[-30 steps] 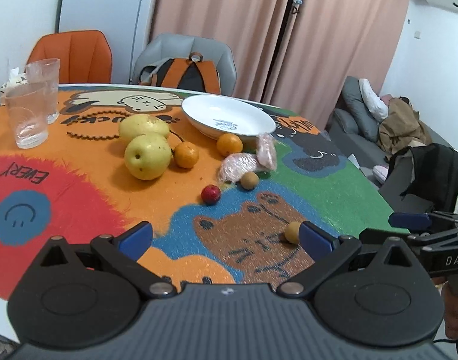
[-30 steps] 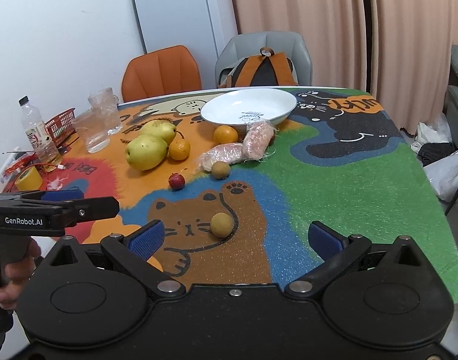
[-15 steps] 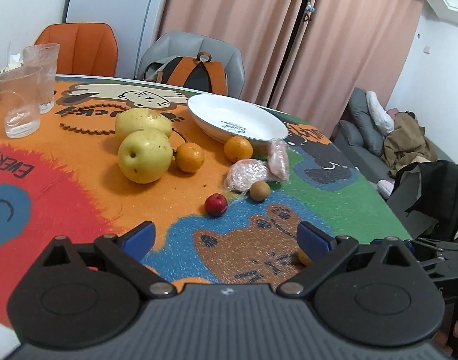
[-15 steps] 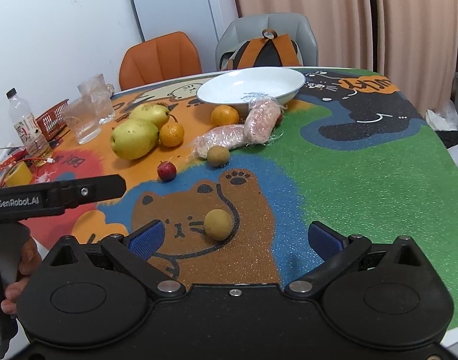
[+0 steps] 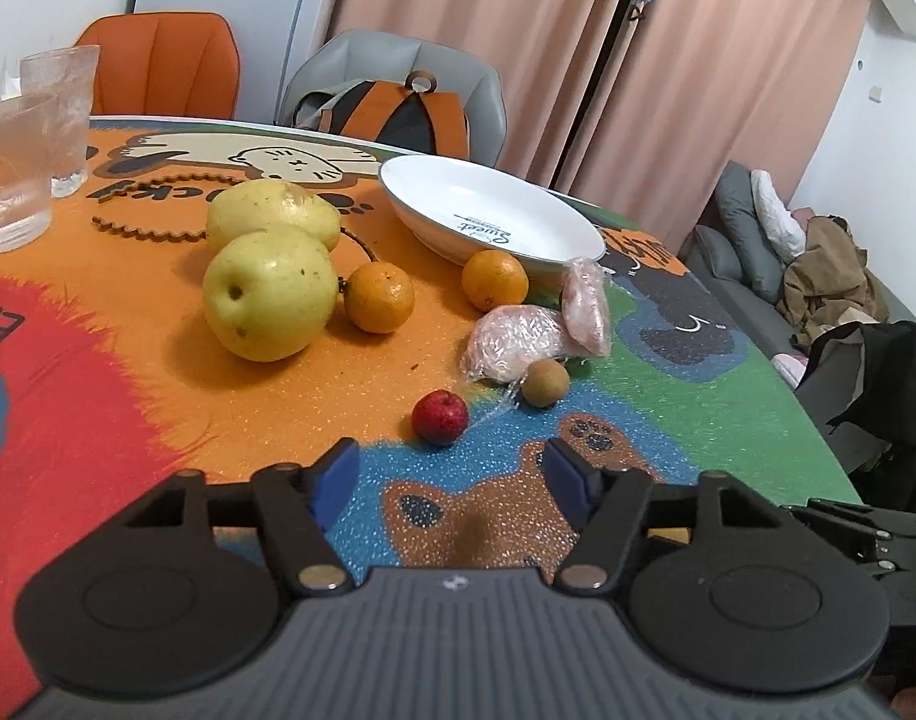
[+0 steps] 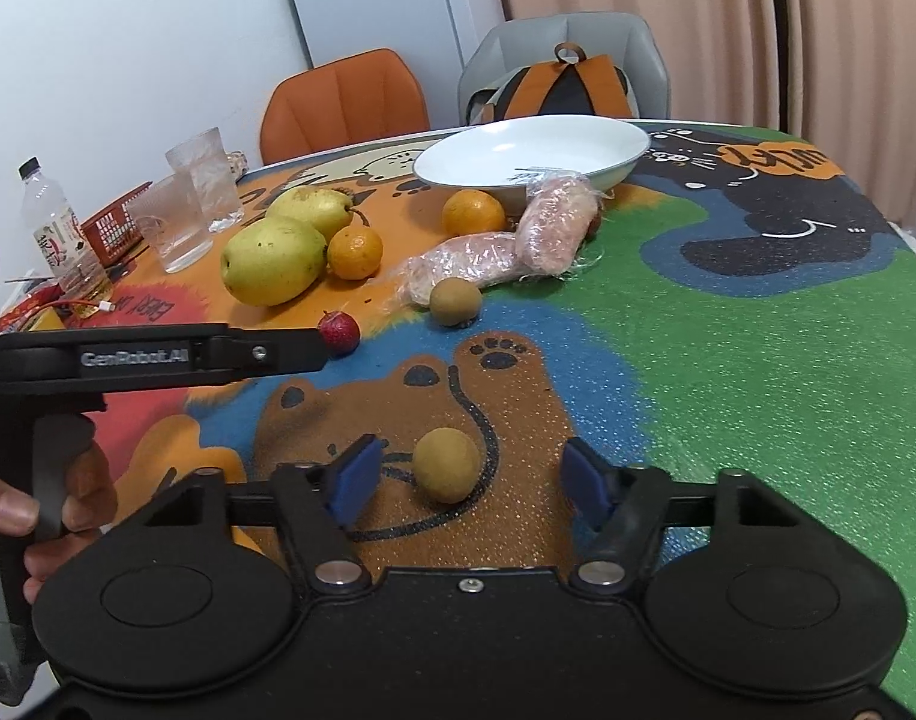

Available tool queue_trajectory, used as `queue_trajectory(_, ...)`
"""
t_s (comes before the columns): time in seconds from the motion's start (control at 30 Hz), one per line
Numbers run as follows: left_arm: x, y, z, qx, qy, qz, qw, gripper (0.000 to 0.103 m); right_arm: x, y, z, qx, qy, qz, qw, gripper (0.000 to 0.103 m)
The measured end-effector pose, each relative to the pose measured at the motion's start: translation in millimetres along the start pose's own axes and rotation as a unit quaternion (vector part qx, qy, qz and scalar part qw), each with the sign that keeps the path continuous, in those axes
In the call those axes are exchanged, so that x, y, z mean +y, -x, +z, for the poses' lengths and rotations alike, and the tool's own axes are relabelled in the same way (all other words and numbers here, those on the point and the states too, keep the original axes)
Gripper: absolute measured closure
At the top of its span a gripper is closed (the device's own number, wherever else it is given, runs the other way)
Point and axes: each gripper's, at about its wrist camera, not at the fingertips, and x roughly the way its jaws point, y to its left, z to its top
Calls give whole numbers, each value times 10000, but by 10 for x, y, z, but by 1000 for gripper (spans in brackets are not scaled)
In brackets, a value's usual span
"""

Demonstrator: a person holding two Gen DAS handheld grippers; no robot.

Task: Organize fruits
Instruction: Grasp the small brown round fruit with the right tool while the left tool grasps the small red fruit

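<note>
In the left wrist view, the left claw (image 5: 452,474) is half wide and its jaws are closing, with nothing between them, only the colourful mat of the counter (image 5: 668,408). Just ahead of the claw lies a small red fruit (image 5: 439,416), and a little to the right of it a small brown fruit (image 5: 545,381). This brown fruit touches two wrapped pink packs (image 5: 536,333). Farther ahead to the left stand two pears (image 5: 269,294) with an orange (image 5: 379,297) beside them. A second orange (image 5: 494,279) lies against the white plate (image 5: 488,210).

In the right wrist view, the right claw (image 6: 467,480) is also half wide and closing. A round tan fruit (image 6: 446,464) lies between its jaws, nearer to the left pad, but the pads do not touch it. To the left of this claw a hand (image 6: 50,504) holds the other tool, whose tip is near the red fruit.
</note>
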Motion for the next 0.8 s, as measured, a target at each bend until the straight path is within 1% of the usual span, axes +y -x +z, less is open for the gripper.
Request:
queue_trajectory(0.07,-9,-43,14,16,-12,16,10000,42,-6,-21,9,-7,9,10,10000,45)
queue_trajectory(0.13,-11,-90,29,33,-18,38,10000,48,-11,-33,20,-19,32,23,10000,49)
queue_trajectory(0.23,-1,-170,48,48,-42,87,9999,52,-30,-45,28,-31,38,73,10000,55)
queue_trajectory(0.33,-9,-245,61,61,-96,163,9998,53,-49,-53,30,-55,59,98,9999,61)
queue_trajectory(0.43,-32,-291,81,11,-215,230,9995,54,-60,-64,38,-61,74,137,9999,70)
queue_trajectory(0.47,-41,-309,88,0,-257,244,9994,54,-63,-68,43,-58,79,151,9998,77)
queue_trajectory(0.57,-65,-355,98,-24,-377,311,9988,62,-83,-79,58,-36,33,220,9997,79)
queue_trajectory(0.63,-60,-372,105,-32,-400,341,9986,77,-95,-80,63,-47,12,220,9997,79)
queue_trajectory(0.67,-56,-376,110,-33,-413,356,9985,79,-104,-82,69,-49,-8,221,9997,79)
queue_trajectory(0.8,-37,-372,129,-1,-381,301,9988,80,-141,-74,110,-114,-59,235,9996,79)
